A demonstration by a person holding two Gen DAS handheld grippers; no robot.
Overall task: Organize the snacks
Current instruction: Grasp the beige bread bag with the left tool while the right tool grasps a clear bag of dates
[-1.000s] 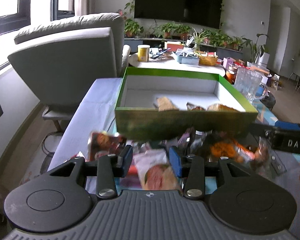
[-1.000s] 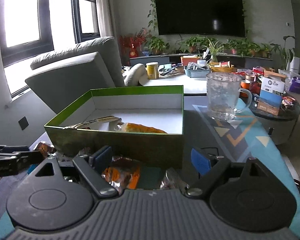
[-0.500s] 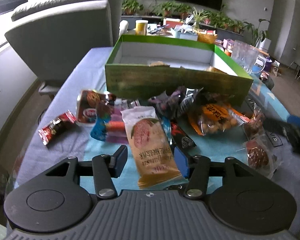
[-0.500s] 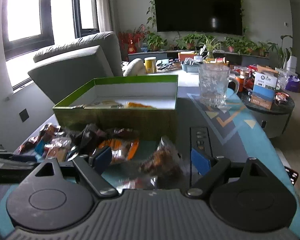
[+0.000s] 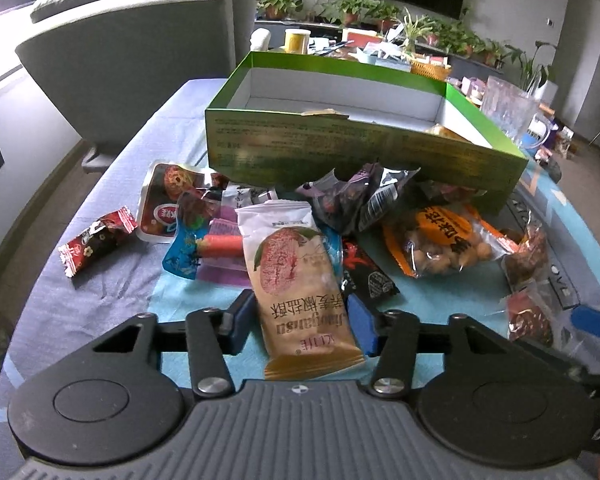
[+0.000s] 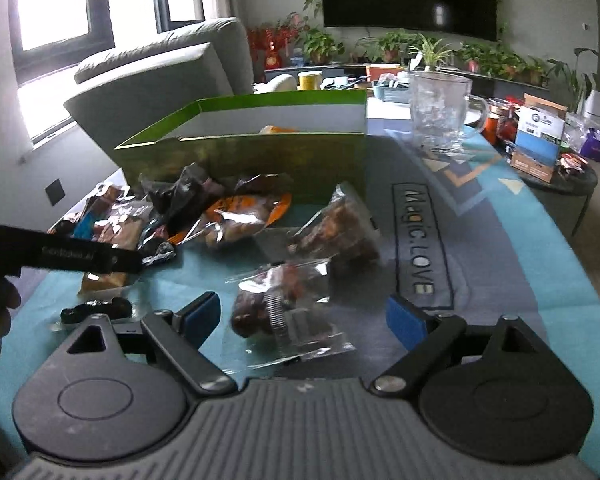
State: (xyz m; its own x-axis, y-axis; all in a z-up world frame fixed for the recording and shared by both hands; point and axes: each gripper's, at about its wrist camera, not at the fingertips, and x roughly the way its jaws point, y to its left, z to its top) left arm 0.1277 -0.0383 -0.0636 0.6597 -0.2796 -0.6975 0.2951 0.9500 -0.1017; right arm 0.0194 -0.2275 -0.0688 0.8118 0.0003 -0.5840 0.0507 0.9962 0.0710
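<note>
A green box [image 5: 364, 152] with a white inside stands at the back of the table and holds a few snacks; it also shows in the right wrist view [image 6: 260, 152]. Several snack packets lie in front of it. My left gripper [image 5: 302, 320] is open, its blue pads on either side of a tan and white cake packet [image 5: 300, 280] that lies on the cloth. My right gripper [image 6: 304, 318] is open around a clear packet of dark red snacks [image 6: 288, 308]. An orange nut bag [image 5: 444, 240] lies to the right.
A glass mug [image 6: 440, 116] stands right of the box. A grey armchair [image 5: 140, 64] is at the back left. A cluttered side table [image 6: 548, 152] with a blue and brown carton stands at the right. A red candy packet [image 5: 96, 240] lies near the left table edge.
Both grippers have pulled back and down from the box to the snack pile. The cake packet now lies between my left pads, the clear packet between my right pads.
</note>
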